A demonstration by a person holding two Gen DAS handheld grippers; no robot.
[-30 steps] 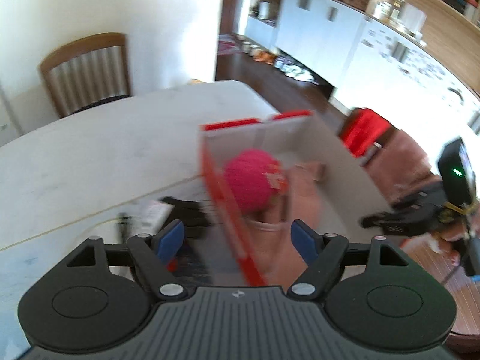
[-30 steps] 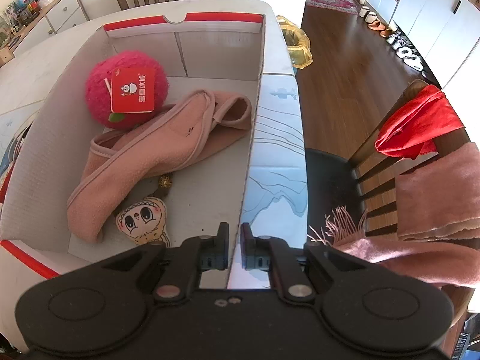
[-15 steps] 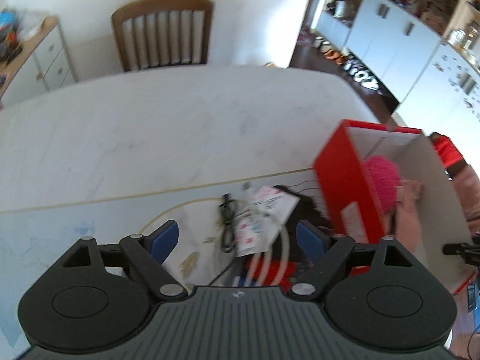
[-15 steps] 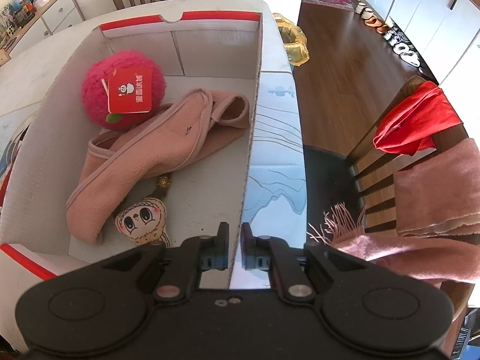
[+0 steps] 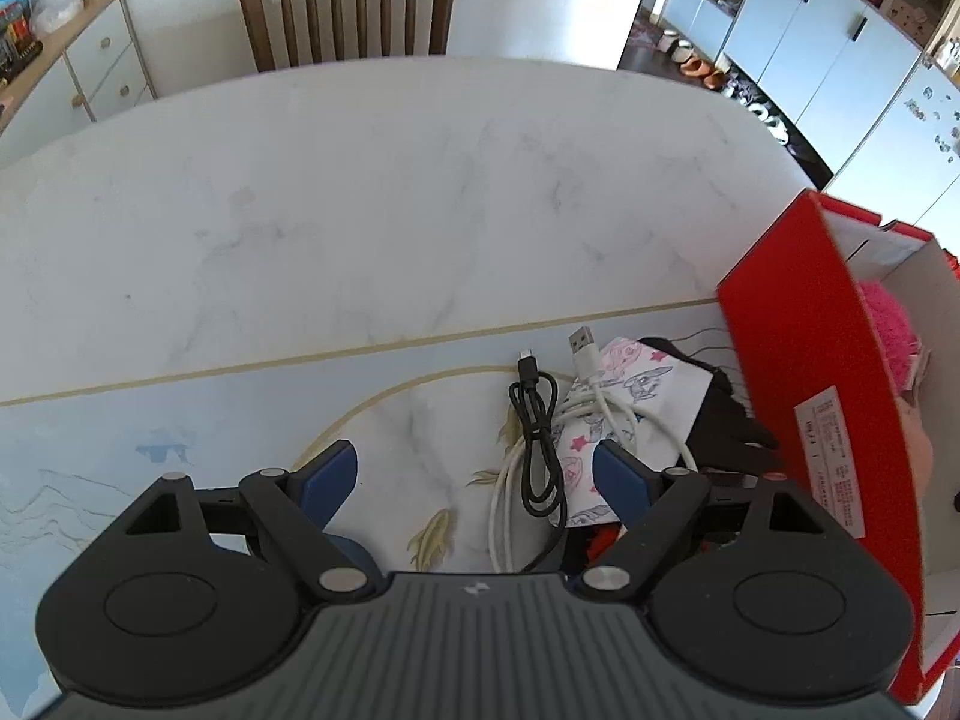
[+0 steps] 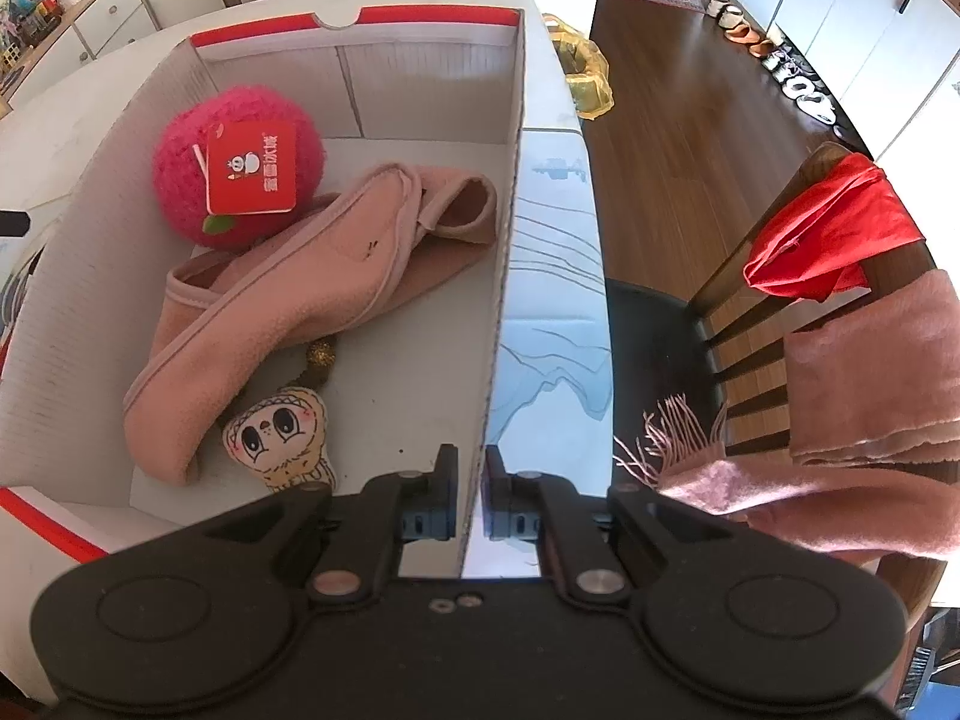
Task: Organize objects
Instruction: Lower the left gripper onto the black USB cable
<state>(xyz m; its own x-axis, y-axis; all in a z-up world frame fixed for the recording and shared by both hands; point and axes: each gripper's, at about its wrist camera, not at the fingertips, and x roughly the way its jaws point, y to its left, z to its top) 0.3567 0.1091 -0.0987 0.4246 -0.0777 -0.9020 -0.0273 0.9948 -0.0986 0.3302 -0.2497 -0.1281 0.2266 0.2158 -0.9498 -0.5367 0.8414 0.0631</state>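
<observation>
red box, pink plush, slipper

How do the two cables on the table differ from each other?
The black cable is thin and folded into a narrow loop; the white cable is thicker and coiled loosely, spreading wider. The black one ends in a small plug, the white one in a broad silver USB plug. The white lies partly on a printed pouch; the black lies beside it. Both rest outside the red box.

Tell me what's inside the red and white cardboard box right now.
Inside the box: a pink plush ball with a red tag, a pink slipper and a small doll charm. The slipper covers part of the charm's cord and whatever lies beneath.
</observation>
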